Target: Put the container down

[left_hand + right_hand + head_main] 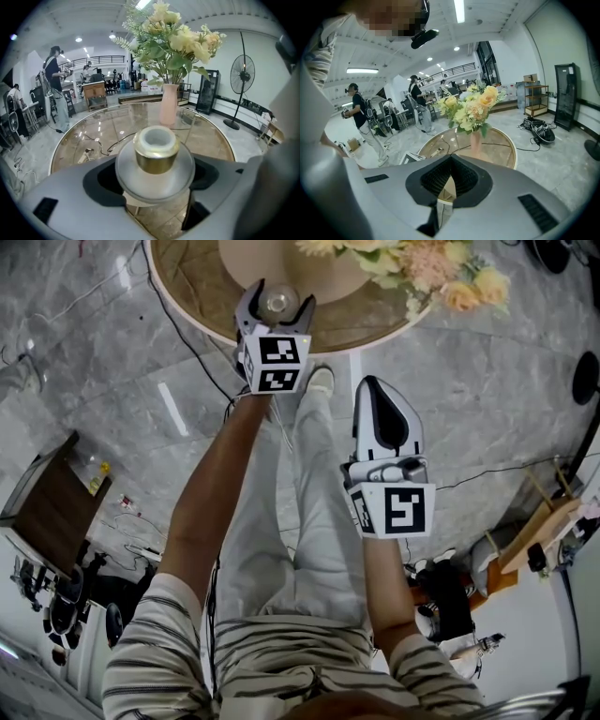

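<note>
The container [277,304] is a small clear jar with a gold collar and a frosted round top [156,150]. It stands upright over the near edge of the round glass table [187,306], between the jaws of my left gripper [283,293]. In the left gripper view the dark pads [101,180] show a gap on each side of the jar, so the left gripper [156,177] is open around it. My right gripper [375,382] hangs nearer to me, off the table, above the floor. Its jaws [450,161] meet at the tips, with nothing between them.
A pink vase [168,105] of yellow and peach flowers [422,263] stands in the middle of the table. Cables run across the grey stone floor [141,381]. A dark wooden table [52,507] is at the left, a standing fan [243,75] to the right, people [54,79] further back.
</note>
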